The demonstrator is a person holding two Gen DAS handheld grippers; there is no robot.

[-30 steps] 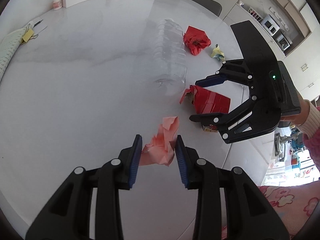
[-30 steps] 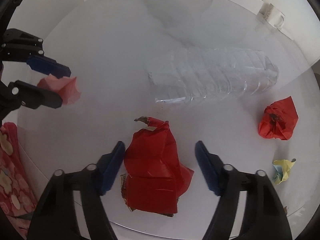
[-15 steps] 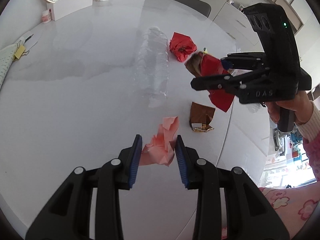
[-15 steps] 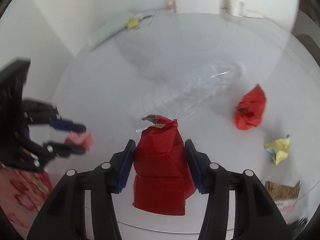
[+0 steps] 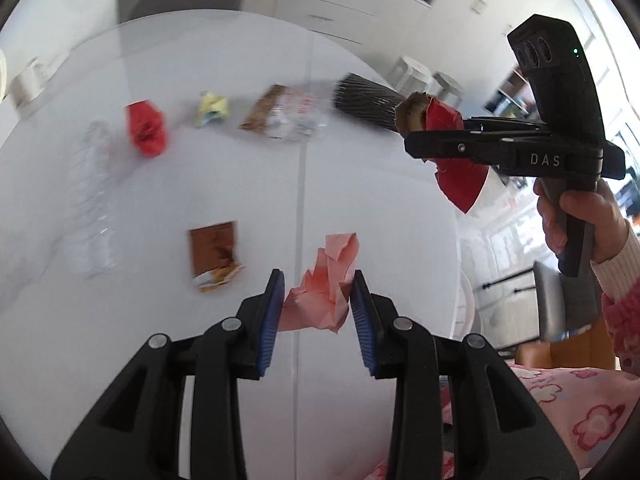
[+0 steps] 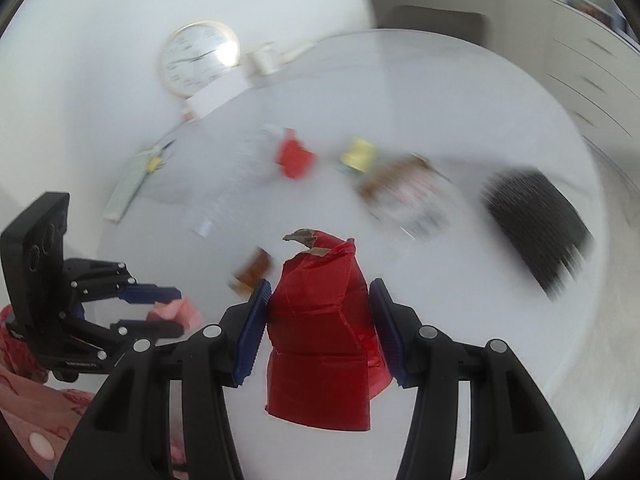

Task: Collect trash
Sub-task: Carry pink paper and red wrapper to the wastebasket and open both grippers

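Now the red wrapper (image 6: 320, 336) is hanging clamped in the right gripper (image 6: 320, 328) above the white table (image 6: 460, 320), while at nine o'clock the left gripper (image 6: 168, 312) is pinching pink paper (image 5: 324, 288).

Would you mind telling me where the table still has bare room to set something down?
The widest bare patch lies in the left wrist view between the brown wrapper and the black ribbed object, along the table seam. It is crowded along the far row: clear bottle, red wad, yellow scrap, printed wrapper.
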